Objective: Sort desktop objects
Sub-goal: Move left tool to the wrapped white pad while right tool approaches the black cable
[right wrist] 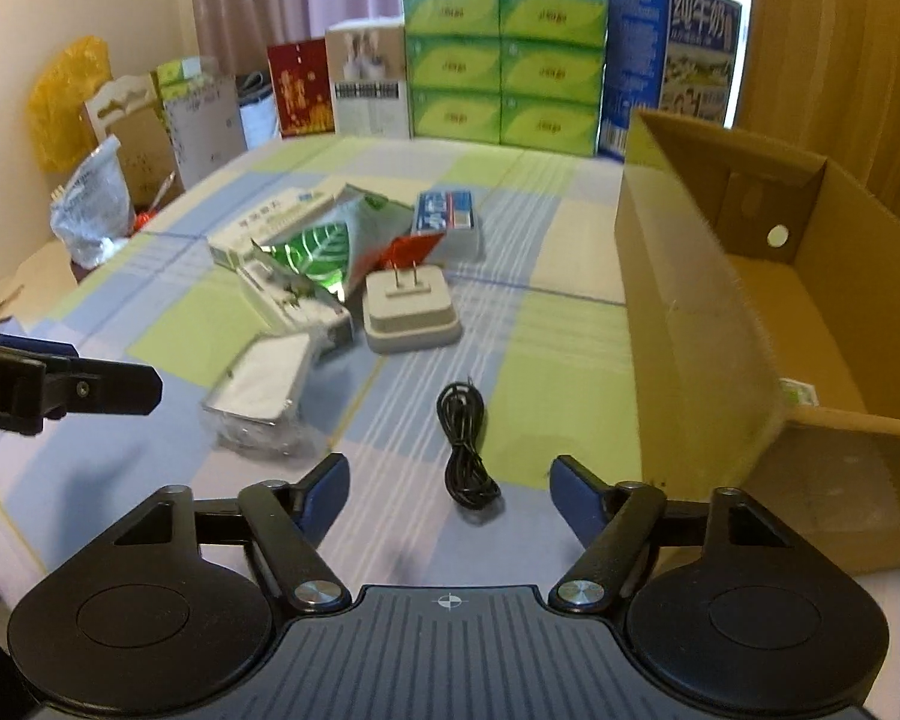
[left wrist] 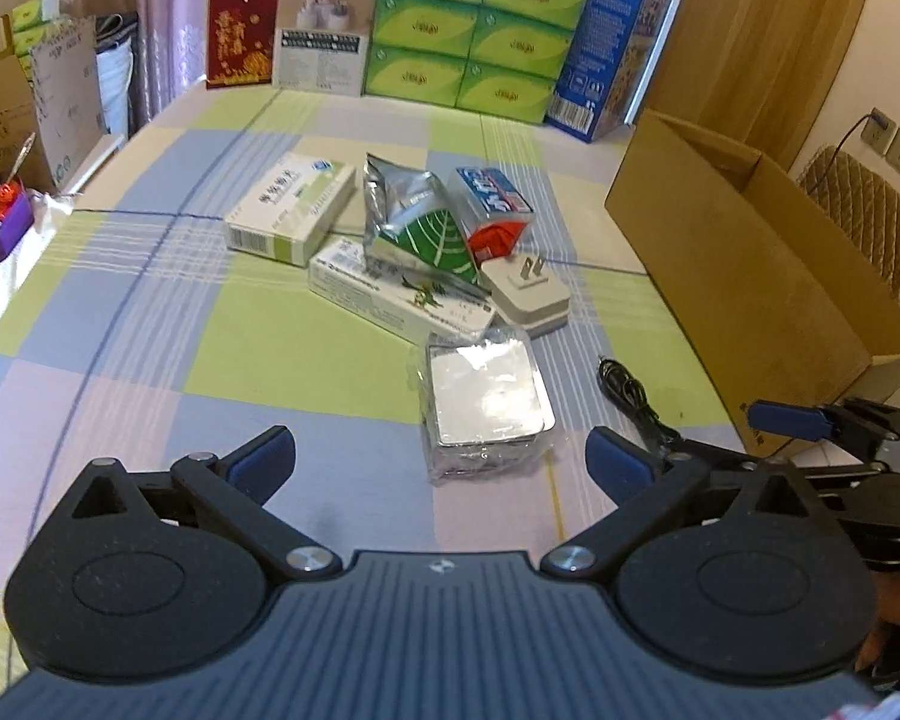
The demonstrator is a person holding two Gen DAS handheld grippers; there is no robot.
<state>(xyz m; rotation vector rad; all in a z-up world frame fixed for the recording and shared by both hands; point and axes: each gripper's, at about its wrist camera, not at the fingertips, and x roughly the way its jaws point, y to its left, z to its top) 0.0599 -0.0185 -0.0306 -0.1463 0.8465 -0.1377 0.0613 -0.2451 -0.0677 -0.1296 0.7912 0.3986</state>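
A pile lies mid-table: a plastic-wrapped silver tin (left wrist: 485,405) (right wrist: 264,387), a white charger plug (left wrist: 528,294) (right wrist: 409,312), a silver-green foil bag (left wrist: 414,228) (right wrist: 318,252), white medicine boxes (left wrist: 291,210) (right wrist: 270,222), a blue-red pack (left wrist: 492,204) (right wrist: 447,219) and a coiled black cable (left wrist: 633,399) (right wrist: 467,450). My left gripper (left wrist: 441,468) is open just short of the tin. My right gripper (right wrist: 450,498) is open, with the cable between and ahead of its fingers. An open cardboard box (left wrist: 750,276) (right wrist: 720,324) stands at the right.
Green tissue packs (left wrist: 480,30) (right wrist: 504,60), a blue milk carton (left wrist: 615,54) (right wrist: 672,54) and red and white boxes (left wrist: 282,30) line the far edge. Cartons and bags (right wrist: 102,138) crowd the left side. The checked tablecloth (left wrist: 270,348) covers the table.
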